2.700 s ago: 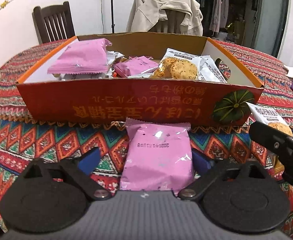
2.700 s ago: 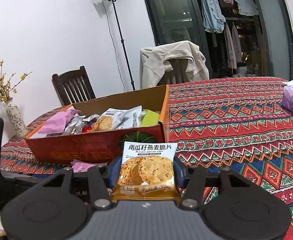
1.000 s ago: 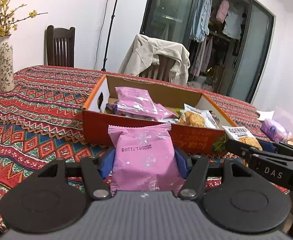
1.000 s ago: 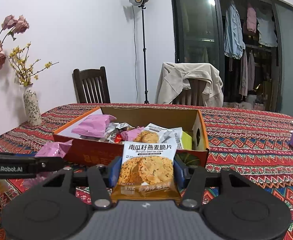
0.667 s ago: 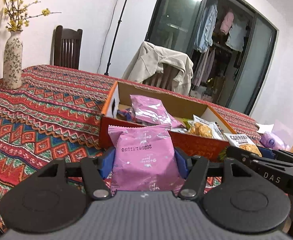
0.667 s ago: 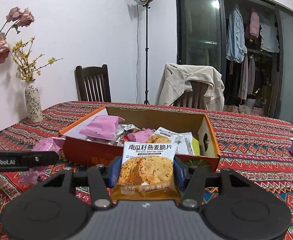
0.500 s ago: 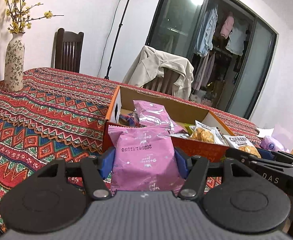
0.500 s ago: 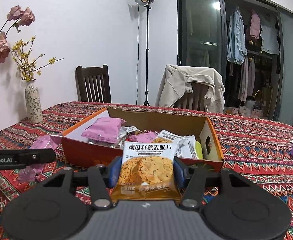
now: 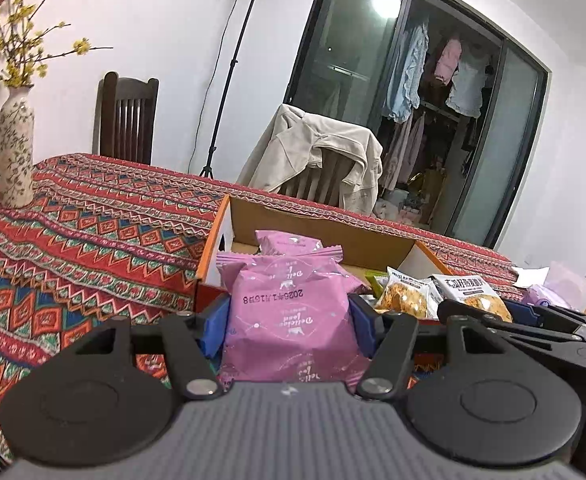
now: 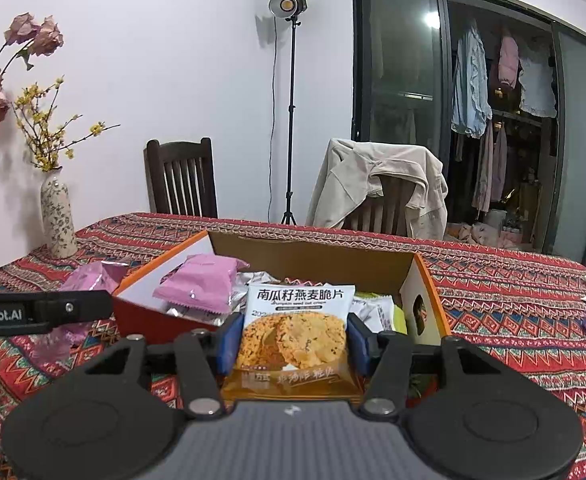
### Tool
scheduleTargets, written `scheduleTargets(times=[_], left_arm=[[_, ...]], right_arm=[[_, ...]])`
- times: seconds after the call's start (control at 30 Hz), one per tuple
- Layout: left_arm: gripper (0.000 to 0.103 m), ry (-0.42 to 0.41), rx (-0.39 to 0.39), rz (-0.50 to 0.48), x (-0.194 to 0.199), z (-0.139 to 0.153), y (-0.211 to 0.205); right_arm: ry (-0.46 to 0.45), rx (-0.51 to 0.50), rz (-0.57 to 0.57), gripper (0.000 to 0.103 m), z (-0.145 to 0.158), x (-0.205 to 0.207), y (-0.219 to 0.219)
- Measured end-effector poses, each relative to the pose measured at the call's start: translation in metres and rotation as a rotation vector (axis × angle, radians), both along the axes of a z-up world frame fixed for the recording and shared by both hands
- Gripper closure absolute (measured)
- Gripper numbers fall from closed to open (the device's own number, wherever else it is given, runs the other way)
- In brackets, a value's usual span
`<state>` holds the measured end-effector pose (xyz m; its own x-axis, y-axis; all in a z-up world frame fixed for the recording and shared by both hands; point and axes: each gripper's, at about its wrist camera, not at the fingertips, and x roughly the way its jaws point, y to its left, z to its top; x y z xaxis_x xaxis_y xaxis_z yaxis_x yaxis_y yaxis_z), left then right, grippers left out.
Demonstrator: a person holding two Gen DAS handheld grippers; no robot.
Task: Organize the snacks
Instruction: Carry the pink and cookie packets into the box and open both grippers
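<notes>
Between the left tongs (image 9: pixel 289 320) – pink packet (image 9: pixel 289 316) upright, lengthwise.

pink packets (image 10: pixel 203 282): 3 | cracker packets (image 10: pixel 295 330): 2 (others hidden) | box (image 10: pixel 427 280): 1 | chairs (image 10: pixel 181 178): 2

Both packets now ride higher, closer to the box (image 10: pixel 425 280).

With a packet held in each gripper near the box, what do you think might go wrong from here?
1. The pink packet and the cracker packet are held only by their sides; either might slip.
2. The grippers sit close together, so they might bump over the box.
3. The box already looks heaped; new packets might slide off.
</notes>
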<state>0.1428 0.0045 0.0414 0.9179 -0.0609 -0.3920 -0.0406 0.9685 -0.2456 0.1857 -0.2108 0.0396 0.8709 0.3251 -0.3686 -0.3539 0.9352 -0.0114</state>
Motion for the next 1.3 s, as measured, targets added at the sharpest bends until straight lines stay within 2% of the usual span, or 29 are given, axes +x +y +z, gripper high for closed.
scheduleTargets(times=[0.43, 0.67, 0.87, 1.03, 1.2, 1.23, 1.3], left_arm=[[0.040, -0.014, 0.087, -0.004, 0.052, 0.025, -0.022], [0.040, -0.003, 0.115, -0.003, 0.090, 0.027, -0.036], [0.040, -0.005, 0.152, -0.007, 0.120, 0.019, -0.048], [0.040, -0.007, 0.171, -0.022, 0.137, -0.004, -0.050], [0.039, -0.012, 0.185, -0.033, 0.137, -0.013, -0.048], [0.038, -0.021, 0.181, -0.027, 0.136, -0.014, -0.047], [0.023, -0.043, 0.169, -0.022, 0.134, -0.016, -0.044]], right_arm=[[-0.033, 0.010, -0.023, 0.049, 0.017, 0.046, -0.008], [-0.035, 0.013, -0.040, 0.049, 0.018, 0.080, -0.012], [-0.019, 0.035, -0.057, 0.049, 0.007, 0.108, -0.016], [-0.011, 0.090, -0.040, 0.049, -0.008, 0.121, -0.021], [0.027, 0.078, -0.040, 0.049, -0.021, 0.130, -0.022], [0.033, 0.072, -0.037, 0.048, -0.021, 0.132, -0.021], [0.045, 0.062, -0.037, 0.031, -0.025, 0.132, -0.019]])
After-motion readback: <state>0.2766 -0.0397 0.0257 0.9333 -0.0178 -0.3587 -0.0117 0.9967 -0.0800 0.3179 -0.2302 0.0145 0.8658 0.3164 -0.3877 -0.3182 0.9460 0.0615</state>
